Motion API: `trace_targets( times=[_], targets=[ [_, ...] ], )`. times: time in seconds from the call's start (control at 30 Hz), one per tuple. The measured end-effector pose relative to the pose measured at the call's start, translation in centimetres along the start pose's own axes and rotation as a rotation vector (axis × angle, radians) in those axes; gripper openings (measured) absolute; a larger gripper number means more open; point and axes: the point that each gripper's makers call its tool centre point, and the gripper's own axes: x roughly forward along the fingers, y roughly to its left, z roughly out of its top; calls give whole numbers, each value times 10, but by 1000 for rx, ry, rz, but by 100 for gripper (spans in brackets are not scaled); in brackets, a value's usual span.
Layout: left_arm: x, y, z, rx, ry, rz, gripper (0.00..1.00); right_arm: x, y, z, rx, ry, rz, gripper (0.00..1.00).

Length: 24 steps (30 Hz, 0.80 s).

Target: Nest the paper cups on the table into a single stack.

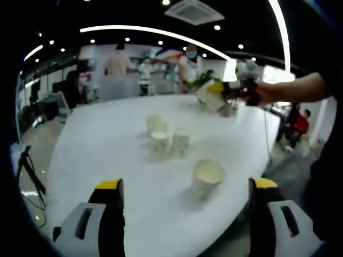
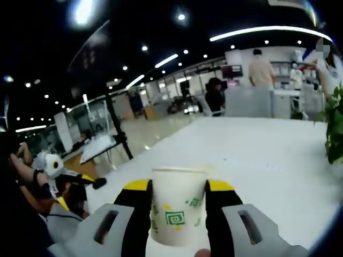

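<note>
Paper, white with green squiggles: one cup (image 2: 177, 206) stands upright, clamped between the right tongs (image 2: 179, 199), above the white surface (image 2: 257, 155). In the left gripper view, the left tongs (image 1: 185, 188) gape wide, holding nothing; a single cup (image 1: 207, 179) stands just ahead between them, three more cups (image 1: 167, 136) cluster further out, well apart from the tongs.
</note>
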Motion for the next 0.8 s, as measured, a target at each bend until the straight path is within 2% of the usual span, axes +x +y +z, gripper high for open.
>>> trace_targets(
  times=[0.2,0.43,0.8],
  targets=[
    [-3,2,1,3,-3,7,96,0,32,2,-2,-54,78,36],
    [-6,5,0,4,0,13,96,5,68,3,-21,-79,159,36],
    [-7,5,-4,9,6,14,96,8,104,0,-14,-99,241,36]
  ],
)
